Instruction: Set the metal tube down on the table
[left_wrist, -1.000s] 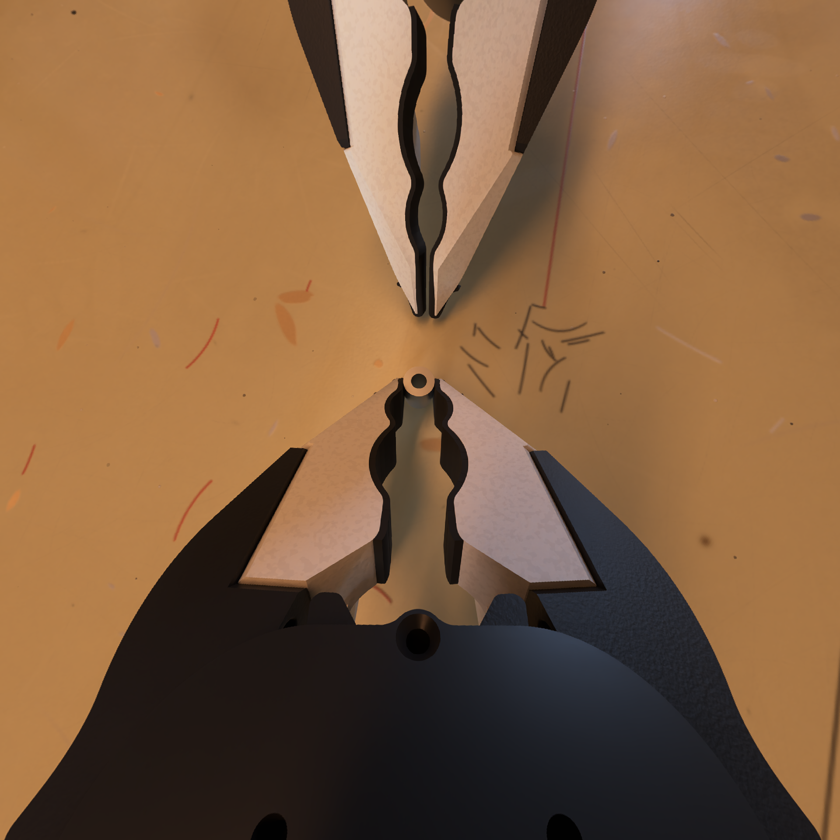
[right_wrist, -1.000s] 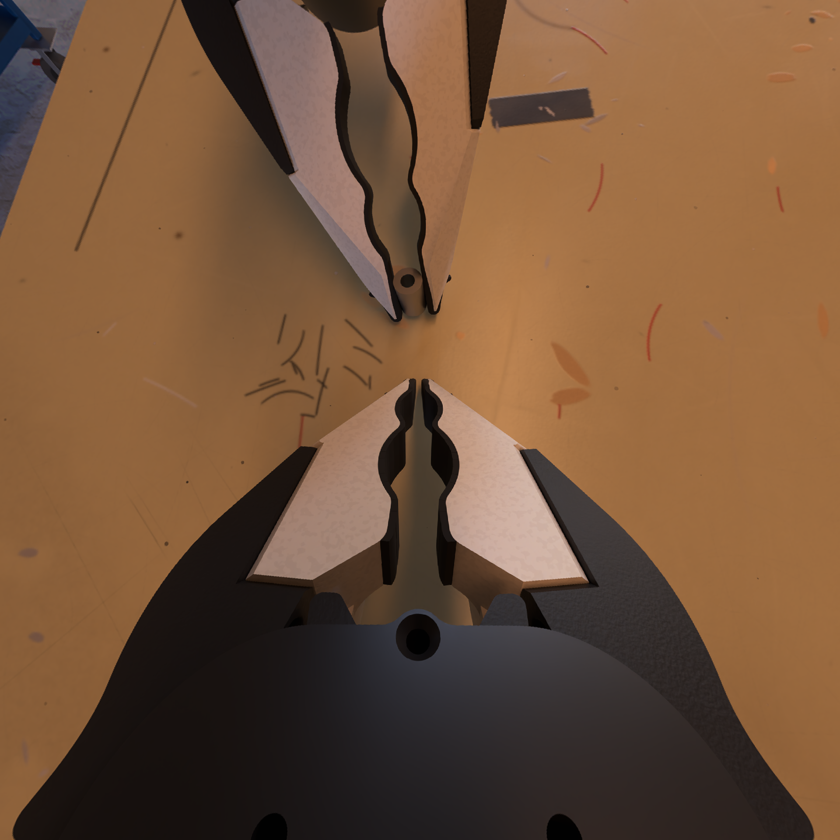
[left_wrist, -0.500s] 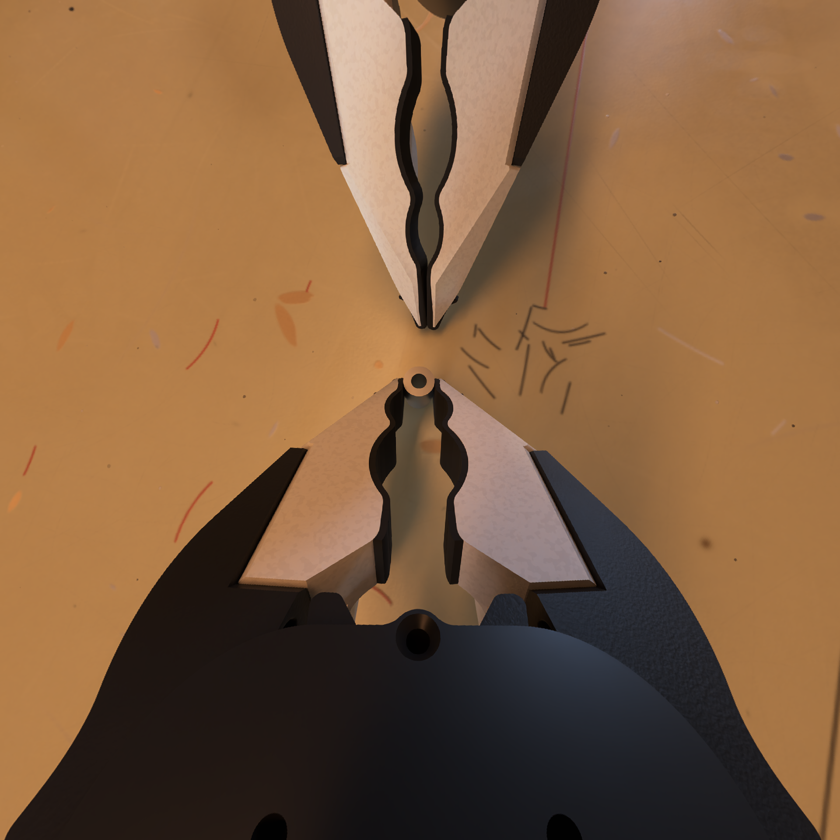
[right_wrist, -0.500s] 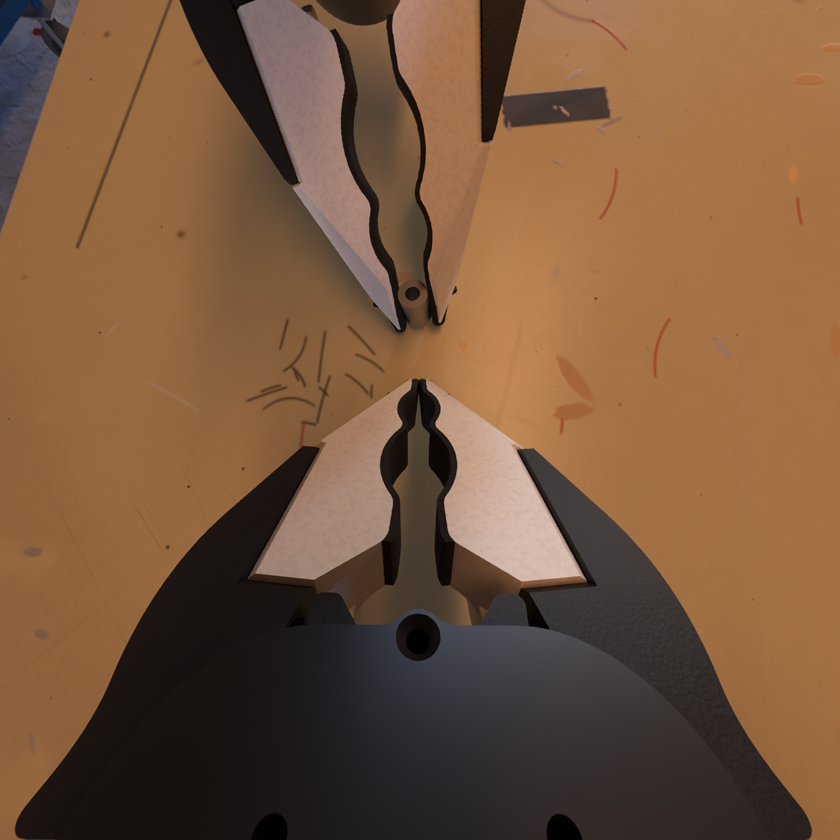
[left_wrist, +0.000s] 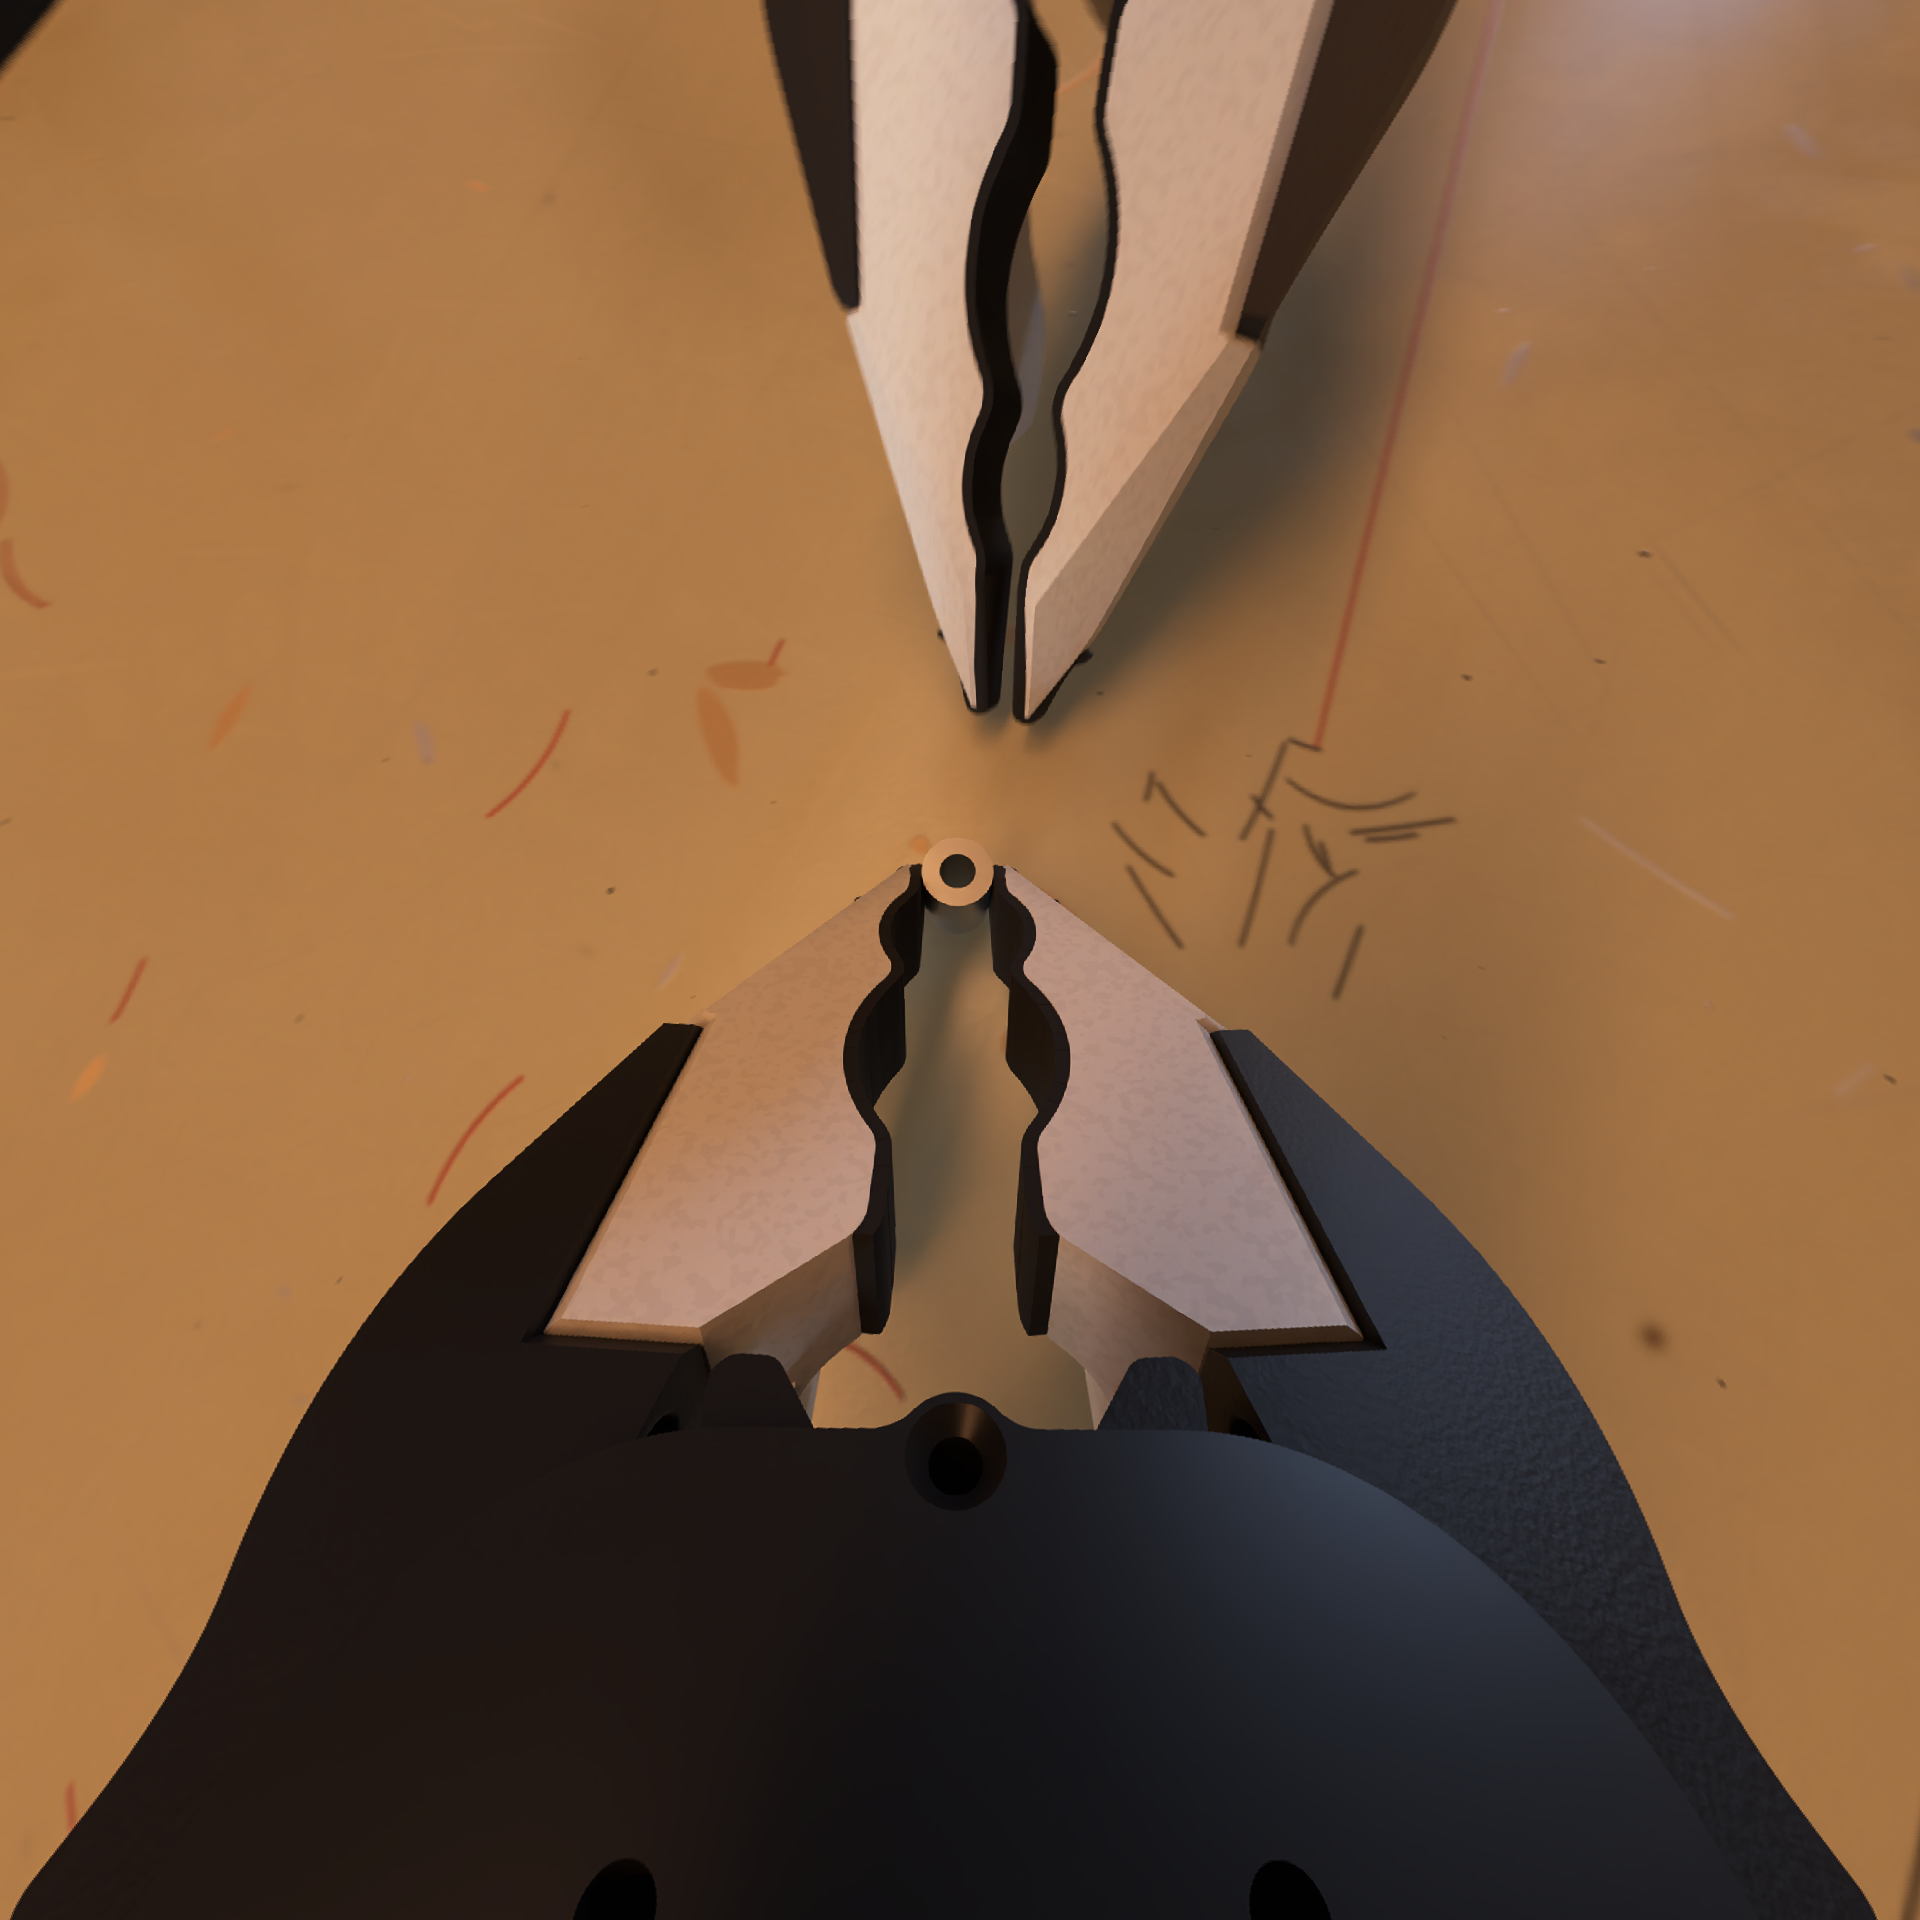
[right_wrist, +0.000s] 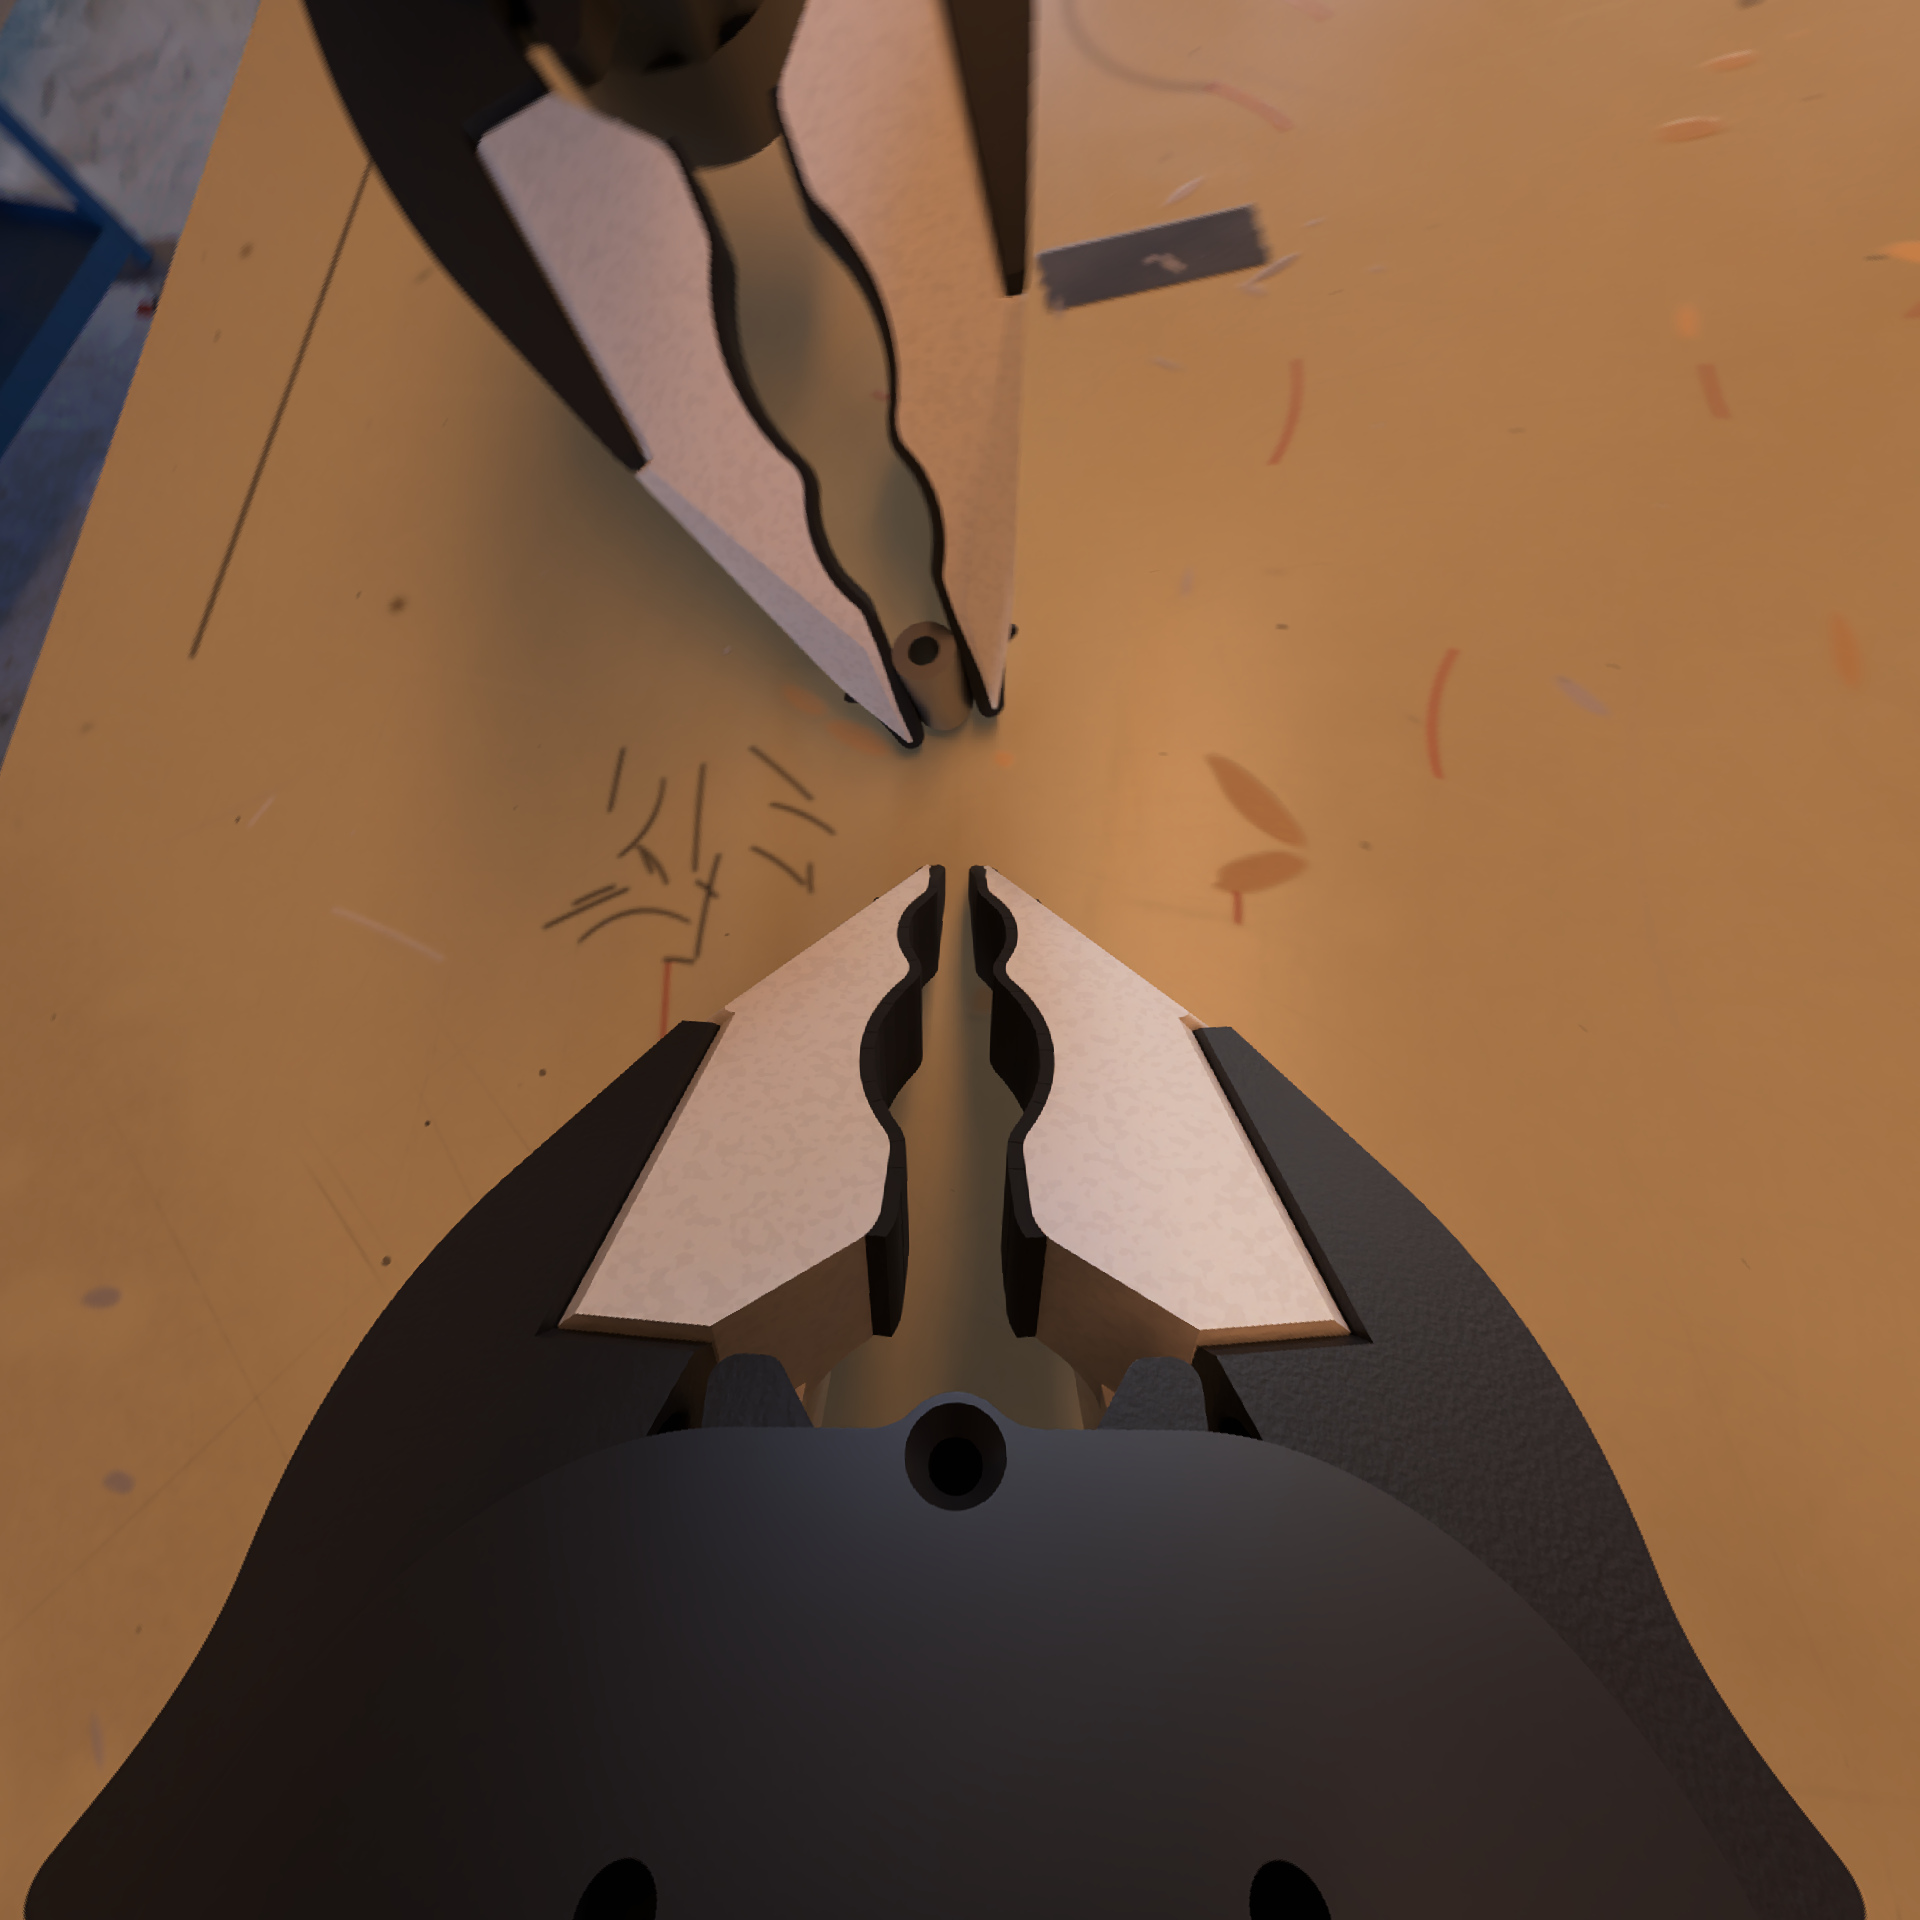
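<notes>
Scuffed orange-brown table; dark grey tape strip flat on it

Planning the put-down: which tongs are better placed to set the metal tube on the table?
Left. The left tongs already pinch the metal tube at their tips, low over the table. The right tongs are nearly shut on nothing, facing them across a gap.
</notes>
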